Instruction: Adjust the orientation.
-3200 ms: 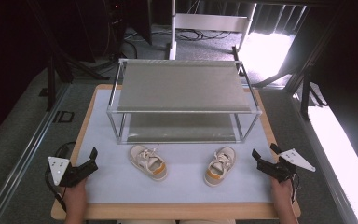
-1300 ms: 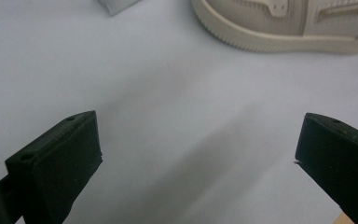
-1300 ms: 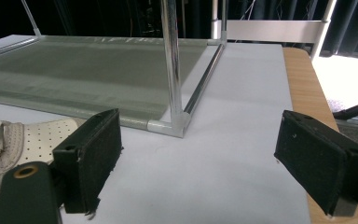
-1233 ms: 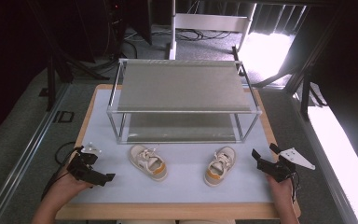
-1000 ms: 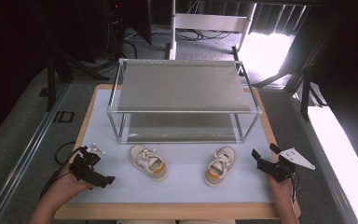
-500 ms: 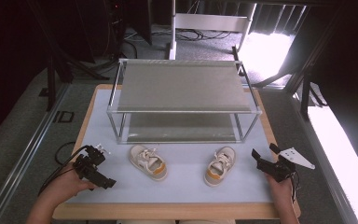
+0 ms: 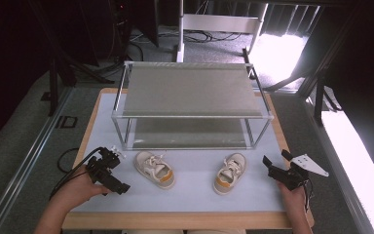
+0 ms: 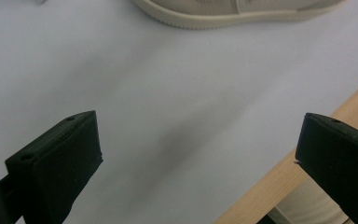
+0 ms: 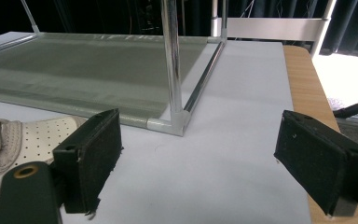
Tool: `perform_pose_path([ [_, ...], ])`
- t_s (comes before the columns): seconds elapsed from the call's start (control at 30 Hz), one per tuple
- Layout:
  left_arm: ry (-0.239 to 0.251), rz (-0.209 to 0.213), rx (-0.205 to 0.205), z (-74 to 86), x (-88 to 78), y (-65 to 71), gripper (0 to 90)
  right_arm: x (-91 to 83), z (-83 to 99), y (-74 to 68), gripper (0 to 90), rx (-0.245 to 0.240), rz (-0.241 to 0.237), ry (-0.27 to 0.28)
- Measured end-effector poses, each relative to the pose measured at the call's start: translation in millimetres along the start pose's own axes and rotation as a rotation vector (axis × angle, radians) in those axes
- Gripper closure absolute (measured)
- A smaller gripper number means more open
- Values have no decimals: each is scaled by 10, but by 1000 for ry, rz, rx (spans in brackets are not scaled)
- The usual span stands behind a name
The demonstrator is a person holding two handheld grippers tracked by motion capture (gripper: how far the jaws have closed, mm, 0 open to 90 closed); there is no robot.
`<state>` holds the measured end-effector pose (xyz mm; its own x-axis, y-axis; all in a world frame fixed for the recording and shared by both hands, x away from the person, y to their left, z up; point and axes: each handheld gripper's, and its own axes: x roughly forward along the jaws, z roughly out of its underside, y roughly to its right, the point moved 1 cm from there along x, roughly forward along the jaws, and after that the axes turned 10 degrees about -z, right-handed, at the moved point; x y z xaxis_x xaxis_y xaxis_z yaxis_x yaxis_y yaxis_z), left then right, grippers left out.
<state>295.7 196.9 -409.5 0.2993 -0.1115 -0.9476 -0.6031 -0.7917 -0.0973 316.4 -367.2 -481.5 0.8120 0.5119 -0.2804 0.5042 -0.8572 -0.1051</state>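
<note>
- my left gripper (image 7: 111, 176) hovers low over the pale mat near the front left of the table (image 7: 185, 219), its jaws spread wide with nothing between them.
- in the left gripper view i look down on bare mat, with the sole edge of the left shoe (image 8: 242, 11) at the top and the wooden table edge at the lower right.
- in the high view that left shoe (image 7: 155, 168) lies near my left gripper on its right side, apart from it, toe pointing toward the rack (image 7: 190, 92).
- the right shoe (image 7: 230, 173) lies on the mat well apart from the left shoe, between it and my right gripper (image 7: 278, 168).
- my right gripper sits near the front right edge of the table, jaws released and empty; the right shoe is near it on its left, not touching.
- in the right gripper view the right shoe (image 9: 23, 140) shows beside the left jaw, and the rack's corner post (image 9: 172, 65) stands ahead.
</note>
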Motion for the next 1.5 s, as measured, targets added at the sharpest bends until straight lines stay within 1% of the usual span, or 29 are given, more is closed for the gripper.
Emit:
perform_pose_path([
  [0.07, 11, 12, -8, -42, -39, 14, 0, 2, 0, 0, 142, -1, -1, -1],
  [0.1, 8, 4, 13, -83, -56, 55, 0, 1, 0, 0, 142, -1, -1, -1],
  [0.13, 8, 4, 13, -83, -56, 55, 0, 0, 0, 1, 142, 1, -1, -1],
  [0.17, 1, 8, 33, -129, -59, 101, 0, 0, 0, 2, 142, 1, -1, 0],
  [0.2, 1, 8, 33, -129, -59, 101, 0, 0, 0, 2, 142, 1, -1, 0],
  [0.23, 4, 9, 54, -177, -63, 160, 20, -1, 0, 2, 142, 2, -2, 0],
  [0.3, 10, 20, 74, -240, -73, 218, 22, -1, 0, 3, 142, 2, -2, 0],
  [0.4, 16, 20, 79, -290, -87, 254, 22, -2, 0, 3, 142, 2, -1, 1],
  [0.47, 32, 39, 93, -344, -111, 299, 22, -3, 0, 3, 142, 2, -1, 1],
  [0.5, 34, 47, 115, -394, -129, 357, 22, -2, 1, 3, 142, 2, -2, 1],
  [0.53, 34, 47, 115, -394, -129, 357, 22, -2, 0, 4, 142, 3, -3, 2],
  [0.57, 34, 51, 135, -445, -140, 411, 22, -3, 0, 5, 142, 3, -4, 1],
  [0.73, 43, 72, 156, -550, -163, 502, 23, -2, 0, 7, 142, 3, -6, 1],
  [0.77, 50, 76, 160, -606, -168, 540, 24, -2, 0, 7, 142, 3, -6, 1],
  [0.8, 50, 76, 160, -606, -168, 540, 42, -2, 0, 7, 142, 3, -6, 1],
  [0.83, 52, 93, 162, -659, -164, 588, 42, -1, 0, 6, 142, 3, -5, 0],
  [0.87, 52, 93, 162, -659, -164, 588, 42, -1, 0, 6, 142, 3, -5, 0],
  [0.93, 43, 107, 190, -733, -144, 674, 42, -1, 0, 6, 142, 3, -6, 0],
  [1.0, 43, 111, 195, -758, -135, 706, 48, -1, 0, 8, 142, 4, -6, 0],
  [1.03, 45, 130, 213, -808, -123, 762, 80, 0, 0, 8, 142, 5, -6, 0],
  [1.07, 45, 130, 213, -808, -123, 762, 148, 0, 0, 8, 142, 5, -6, 0],
  [1.1, 48, 145, 226, -855, -109, 812, 178, 2, -1, 9, 142, 6, -8, -2],
  [1.2, 35, 132, 229, -902, -77, 852, 191, 1, -1, 10, 143, 8, -8, -2],
  [1.23, 19, 137, 229, -943, -34, 873, 215, 1, -1, 11, 143, 9, -8, -2],
  [1.27, 19, 137, 229, -943, -34, 873, 219, 1, -1, 11, 143, 9, -8, -2],
  [1.3, -2, 124, 228, -985, 32, 892, 220, 2, -2, 12, 143, 10, -9, -2],
  [1.4, -23, 134, 238, -1014, 87, 902, 317, 3, -2, 13, 143, 10, -10, -3],
  [1.43, -31, 134, 238, -1029, 121, 911, 317, 3, -2, 13, 144, 10, -10, -4],
  [1.5, -59, 140, 237, -1066, 216, 922, 389, 4, -2, 15, 144, 10, -12, -4],
])
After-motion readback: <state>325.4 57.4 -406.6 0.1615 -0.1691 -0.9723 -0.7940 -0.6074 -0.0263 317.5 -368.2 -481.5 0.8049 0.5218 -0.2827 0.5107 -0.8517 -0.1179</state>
